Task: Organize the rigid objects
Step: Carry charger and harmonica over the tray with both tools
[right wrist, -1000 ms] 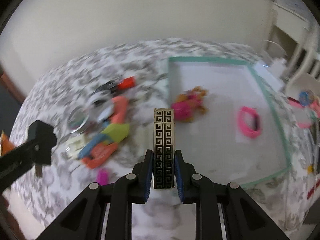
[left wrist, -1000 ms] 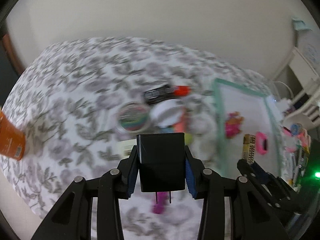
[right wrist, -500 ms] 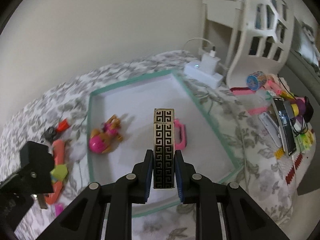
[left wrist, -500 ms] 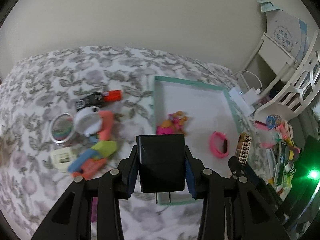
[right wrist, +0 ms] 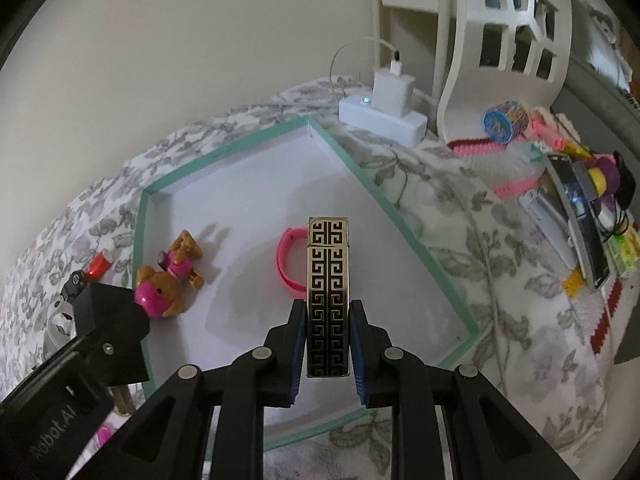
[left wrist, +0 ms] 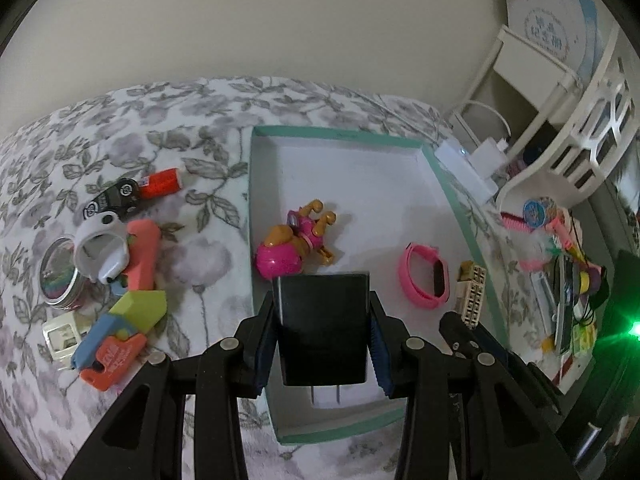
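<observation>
Both grippers' fingers are pinching loads above the teal-rimmed tray: left gripper is clamping a black plug adapter, right gripper is gripping a gold-and-black patterned case. Farther in the tray are lying a toy dog and pink wristband.

The black plug adapter looks like smooth, faintly glossy plastic; the patterned lighter shines like polished metal, gold on black; the teal-rimmed tray seems matt white card; the bedspread is soft floral cloth; the pink wristband looks rubbery.
</observation>
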Motion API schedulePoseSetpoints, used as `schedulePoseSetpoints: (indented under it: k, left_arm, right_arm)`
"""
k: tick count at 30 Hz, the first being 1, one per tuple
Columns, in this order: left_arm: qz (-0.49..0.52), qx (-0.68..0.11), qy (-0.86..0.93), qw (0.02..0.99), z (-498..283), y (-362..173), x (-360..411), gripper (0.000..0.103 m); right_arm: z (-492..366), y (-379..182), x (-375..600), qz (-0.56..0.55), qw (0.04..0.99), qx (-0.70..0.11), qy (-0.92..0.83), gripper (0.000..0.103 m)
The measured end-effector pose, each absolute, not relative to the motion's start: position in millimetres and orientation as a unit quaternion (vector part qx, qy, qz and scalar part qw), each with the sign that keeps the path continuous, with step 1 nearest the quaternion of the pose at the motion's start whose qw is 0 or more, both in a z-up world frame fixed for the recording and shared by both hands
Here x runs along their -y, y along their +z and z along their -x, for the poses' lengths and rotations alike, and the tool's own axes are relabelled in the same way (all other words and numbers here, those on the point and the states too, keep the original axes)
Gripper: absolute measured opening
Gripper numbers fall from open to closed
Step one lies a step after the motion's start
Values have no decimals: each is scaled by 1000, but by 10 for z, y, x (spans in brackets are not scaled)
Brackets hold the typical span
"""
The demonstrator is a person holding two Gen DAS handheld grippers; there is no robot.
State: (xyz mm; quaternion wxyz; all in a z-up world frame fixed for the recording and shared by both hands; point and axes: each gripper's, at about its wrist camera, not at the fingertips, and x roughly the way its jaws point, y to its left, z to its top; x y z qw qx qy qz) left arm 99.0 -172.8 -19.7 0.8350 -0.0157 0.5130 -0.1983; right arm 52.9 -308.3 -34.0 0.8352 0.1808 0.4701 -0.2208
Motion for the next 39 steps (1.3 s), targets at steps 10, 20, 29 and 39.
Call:
schedulePoseSetpoints:
  k: [10,20,29,39]
  left_arm:
    - [34,-548,-215,807,-1002,-410,1679,43]
    - [55,-577,-212,787,-1019,-558,1601,43]
    - [49,-577,-216,786,-1025,-568,1594,47]
    - [49,-562,-218,796,-1004,-461,1572,49]
  right_arm:
    - [-564,-577,3047,-191,813,-513,-197,22]
    - [-593,-660,2980,-164,805,-537,-192,22]
    - [-591,-707,2984,-167,800,-545,-189,24]
    - [-598,-709,2961,-164,801,-543,-190,24]
